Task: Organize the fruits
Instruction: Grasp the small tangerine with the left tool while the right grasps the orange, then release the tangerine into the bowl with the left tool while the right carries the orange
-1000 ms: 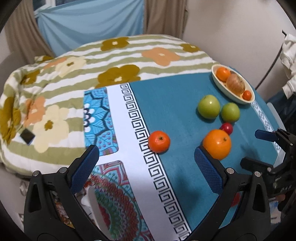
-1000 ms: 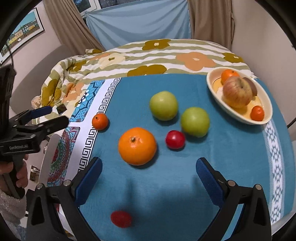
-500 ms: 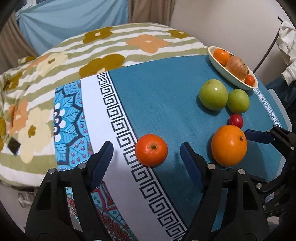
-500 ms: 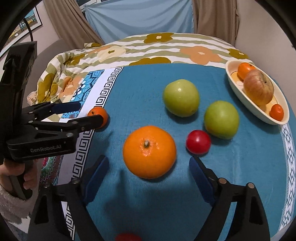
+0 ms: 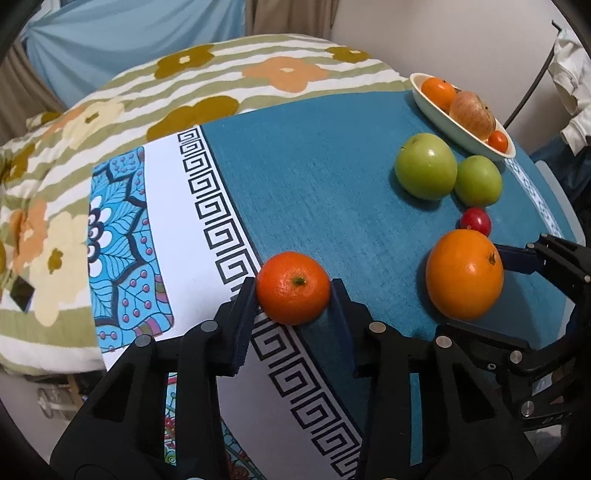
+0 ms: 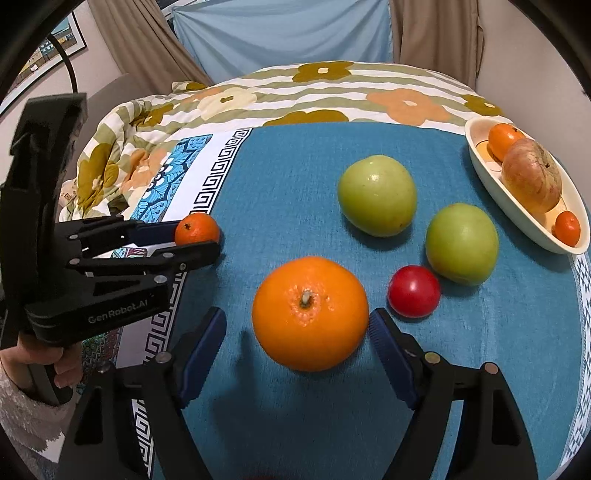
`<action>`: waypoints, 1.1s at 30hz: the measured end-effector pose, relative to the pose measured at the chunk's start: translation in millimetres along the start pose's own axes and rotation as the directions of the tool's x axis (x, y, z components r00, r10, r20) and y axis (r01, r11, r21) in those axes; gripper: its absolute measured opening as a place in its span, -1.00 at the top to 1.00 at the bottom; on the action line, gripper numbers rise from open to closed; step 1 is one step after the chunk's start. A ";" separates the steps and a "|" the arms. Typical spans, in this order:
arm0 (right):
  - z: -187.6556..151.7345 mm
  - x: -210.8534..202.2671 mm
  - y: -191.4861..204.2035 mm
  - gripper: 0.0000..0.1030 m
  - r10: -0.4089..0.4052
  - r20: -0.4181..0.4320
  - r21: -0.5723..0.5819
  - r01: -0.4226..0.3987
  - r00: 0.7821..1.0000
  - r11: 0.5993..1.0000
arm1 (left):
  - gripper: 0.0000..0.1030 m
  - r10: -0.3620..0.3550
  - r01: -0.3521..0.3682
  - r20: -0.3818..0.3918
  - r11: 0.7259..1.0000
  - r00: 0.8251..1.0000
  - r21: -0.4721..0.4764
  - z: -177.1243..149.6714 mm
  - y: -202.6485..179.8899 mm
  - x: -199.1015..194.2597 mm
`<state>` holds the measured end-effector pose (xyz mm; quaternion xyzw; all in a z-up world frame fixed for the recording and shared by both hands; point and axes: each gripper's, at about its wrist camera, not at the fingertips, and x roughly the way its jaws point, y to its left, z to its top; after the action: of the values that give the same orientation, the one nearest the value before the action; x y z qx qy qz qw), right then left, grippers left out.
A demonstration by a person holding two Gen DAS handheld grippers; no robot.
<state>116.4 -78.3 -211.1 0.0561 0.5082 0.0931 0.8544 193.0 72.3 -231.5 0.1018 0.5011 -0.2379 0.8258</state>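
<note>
Ahead, beyond the fingers: a quilt (image 6: 332,92) striped green and white with large flowers, backed by a pale blue sheet (image 6: 280,33) hung between brown curtains (image 6: 432,33). Off to the left, a framed picture (image 6: 48,55) on a plain wall (only its corner visible). Even, soft indoor light.

Teal cloth (image 5: 314,177) with white Greek-key border (image 5: 207,206); floral striped quilt (image 5: 221,77) behind it; blue sheet (image 6: 284,33) beyond the quilt.
</note>
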 end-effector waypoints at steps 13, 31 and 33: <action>1.9 3.1 -4.5 -0.32 0.000 0.001 -0.001 0.000 1.000 1.000 | 0.17 0.008 -0.009 -0.001 1.000 1.000 -0.029 -9.5 3.2 -8.9; 0.5 -24.6 -7.5 -0.12 -0.004 0.038 -0.023 0.005 0.999 1.000 | 0.17 0.033 -0.028 0.045 0.995 0.998 -0.095 -15.5 -0.5 -54.5; 1.7 -33.1 -7.1 -0.12 -0.006 0.051 -0.024 0.008 0.999 1.000 | 0.17 0.035 -0.030 0.055 0.995 0.998 -0.099 -13.0 -3.2 -63.7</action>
<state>103.2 -92.4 -183.3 0.0464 0.4855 0.0948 0.8678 156.8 93.3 -181.7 0.0626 0.4869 -0.2024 0.8474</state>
